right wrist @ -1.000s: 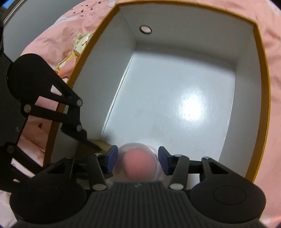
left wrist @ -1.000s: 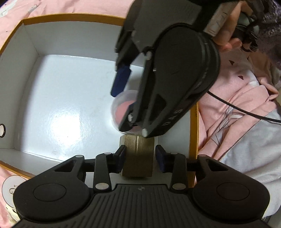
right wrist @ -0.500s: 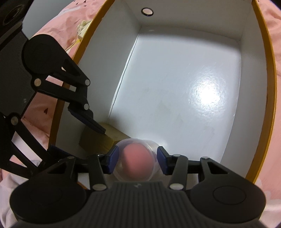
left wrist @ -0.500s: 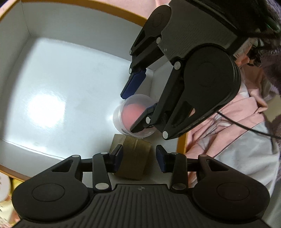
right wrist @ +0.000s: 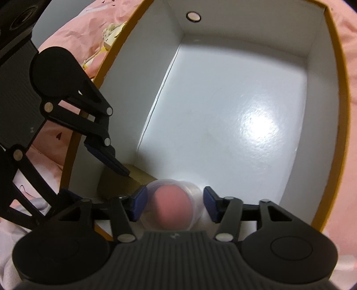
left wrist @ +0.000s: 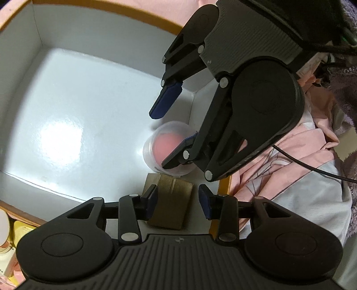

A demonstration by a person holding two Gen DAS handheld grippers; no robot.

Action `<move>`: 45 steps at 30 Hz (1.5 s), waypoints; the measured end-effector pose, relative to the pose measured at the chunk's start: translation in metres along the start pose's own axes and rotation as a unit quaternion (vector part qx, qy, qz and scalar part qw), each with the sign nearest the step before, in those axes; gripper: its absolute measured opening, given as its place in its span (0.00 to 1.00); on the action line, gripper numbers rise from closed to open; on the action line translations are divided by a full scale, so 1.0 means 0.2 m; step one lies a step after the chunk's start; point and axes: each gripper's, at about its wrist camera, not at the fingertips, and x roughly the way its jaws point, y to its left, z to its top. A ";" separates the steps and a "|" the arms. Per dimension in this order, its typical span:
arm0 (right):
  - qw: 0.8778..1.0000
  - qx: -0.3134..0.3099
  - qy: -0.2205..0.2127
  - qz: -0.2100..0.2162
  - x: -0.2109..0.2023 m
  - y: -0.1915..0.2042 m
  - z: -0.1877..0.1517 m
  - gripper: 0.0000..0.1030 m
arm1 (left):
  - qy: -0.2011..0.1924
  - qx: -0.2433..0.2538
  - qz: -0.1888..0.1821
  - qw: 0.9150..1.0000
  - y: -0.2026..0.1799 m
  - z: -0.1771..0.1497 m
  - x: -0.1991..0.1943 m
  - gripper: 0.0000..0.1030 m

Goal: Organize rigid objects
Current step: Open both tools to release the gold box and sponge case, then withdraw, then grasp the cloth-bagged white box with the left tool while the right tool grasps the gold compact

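Observation:
A brown cardboard block [left wrist: 170,201] lies in the near right corner of the white box [left wrist: 93,116]. My left gripper [left wrist: 178,200] is open, its pads either side of the block with a gap on the right. A clear round container with a pink ball inside [left wrist: 168,148] sits on the box floor beside the block. My right gripper [right wrist: 174,204] is open and lifted, its pads apart from the container [right wrist: 173,207]. It also shows in the left wrist view [left wrist: 173,127], above the container. The block shows in the right wrist view [right wrist: 121,184] under a left finger [right wrist: 107,159].
The box has an orange rim [right wrist: 341,93] and a round hole [right wrist: 193,16] in its far wall. It rests on pink bedding [left wrist: 290,160]. A black cable [left wrist: 312,170] runs at the right. Small yellow and white items [left wrist: 9,232] lie outside the box's left corner.
My right gripper has opened off the clear container and risen, leaving it on the box floor. My left gripper has opened slightly and drawn back from the brown block.

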 end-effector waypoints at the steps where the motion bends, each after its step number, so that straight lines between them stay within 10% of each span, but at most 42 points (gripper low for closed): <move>1: 1.000 -0.003 -0.003 -0.006 -0.01 0.01 0.00 0.55 | -0.007 0.001 0.005 1.000 -0.01 -0.01 -0.02 0.47; 18: 0.981 -0.117 -0.134 -0.071 -0.39 0.39 0.09 0.62 | -0.161 -0.064 0.128 0.977 -0.22 -0.36 -0.63 0.47; 33: 0.964 -0.224 -0.120 -0.078 -0.14 0.81 0.46 0.55 | -0.177 -0.151 0.257 0.938 0.04 -0.82 -0.71 0.60; 45: 0.961 -0.225 -0.081 -0.136 0.16 0.85 0.79 0.55 | -0.246 -0.297 0.203 0.900 0.48 -0.93 -0.65 0.64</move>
